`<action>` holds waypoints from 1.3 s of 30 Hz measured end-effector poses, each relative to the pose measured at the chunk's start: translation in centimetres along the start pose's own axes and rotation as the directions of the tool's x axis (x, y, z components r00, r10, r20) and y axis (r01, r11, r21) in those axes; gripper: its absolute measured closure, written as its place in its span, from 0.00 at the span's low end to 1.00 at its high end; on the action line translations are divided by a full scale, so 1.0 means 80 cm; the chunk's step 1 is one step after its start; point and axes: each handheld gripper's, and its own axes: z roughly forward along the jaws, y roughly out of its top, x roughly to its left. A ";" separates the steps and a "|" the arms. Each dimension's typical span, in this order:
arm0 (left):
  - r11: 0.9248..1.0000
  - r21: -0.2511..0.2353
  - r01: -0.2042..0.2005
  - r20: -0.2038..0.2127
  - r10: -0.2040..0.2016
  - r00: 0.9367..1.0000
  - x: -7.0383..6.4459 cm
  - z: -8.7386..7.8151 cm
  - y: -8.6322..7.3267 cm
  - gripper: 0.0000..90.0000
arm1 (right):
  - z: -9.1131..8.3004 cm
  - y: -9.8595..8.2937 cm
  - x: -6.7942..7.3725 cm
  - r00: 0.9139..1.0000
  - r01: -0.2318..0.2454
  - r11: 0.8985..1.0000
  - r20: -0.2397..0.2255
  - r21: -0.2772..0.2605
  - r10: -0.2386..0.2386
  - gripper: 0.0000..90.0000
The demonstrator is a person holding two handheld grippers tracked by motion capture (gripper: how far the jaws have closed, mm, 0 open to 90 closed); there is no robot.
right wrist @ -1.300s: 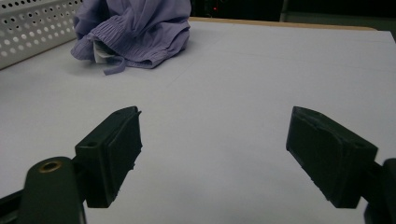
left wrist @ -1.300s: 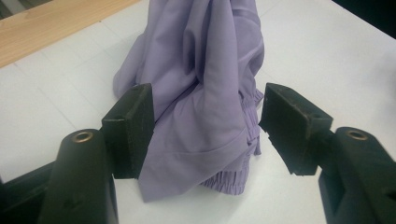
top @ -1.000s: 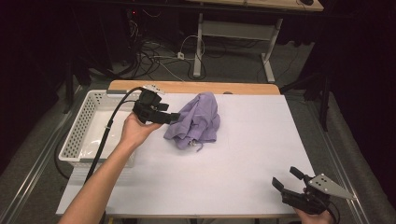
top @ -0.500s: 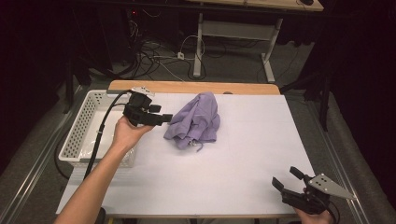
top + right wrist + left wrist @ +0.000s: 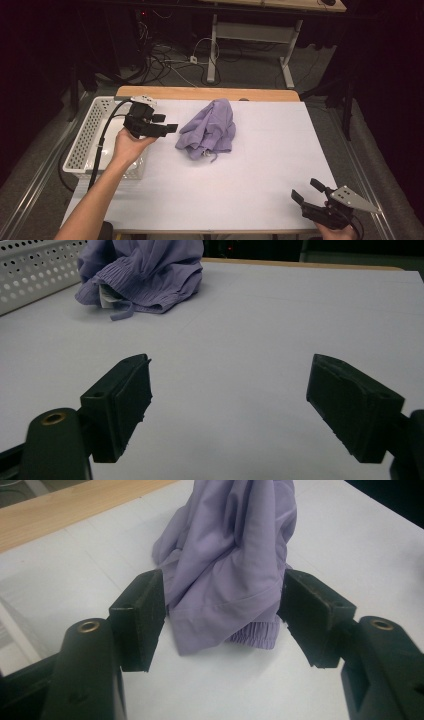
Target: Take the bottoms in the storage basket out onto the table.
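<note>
Purple garment [image 5: 209, 129] lies crumpled on the white table [image 5: 260, 165], dead ahead of the left gripper [image 5: 169, 128] and just beyond its tips, not touching. Left jaws stand wide apart, holding nothing; in the left gripper view the cloth's hem [image 5: 225, 622] sits framed between them. Long axis of the heap runs away from the jaws. Right gripper [image 5: 307, 190] is well apart from it, jaws spread, empty. Judgement: left hand is nearer, and a straight advance would bring the hem into the gap

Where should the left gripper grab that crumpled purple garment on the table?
Probably the gathered waistband at the purple garment's near edge: it is thick and faces the open left gripper. Come in low from the basket side.
</note>
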 end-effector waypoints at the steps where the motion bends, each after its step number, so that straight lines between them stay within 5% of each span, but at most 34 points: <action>1: 1.000 0.000 -0.001 0.000 0.001 1.000 0.001 -0.001 -0.001 0.38 | 0.000 0.000 0.000 1.000 0.002 1.000 -0.001 0.000 -0.002 0.21; 39: 0.998 -0.044 0.047 -0.020 -0.048 0.999 0.016 -0.032 -0.046 0.38 | 0.000 0.000 0.000 1.000 -0.006 1.000 -0.002 0.001 0.006 0.21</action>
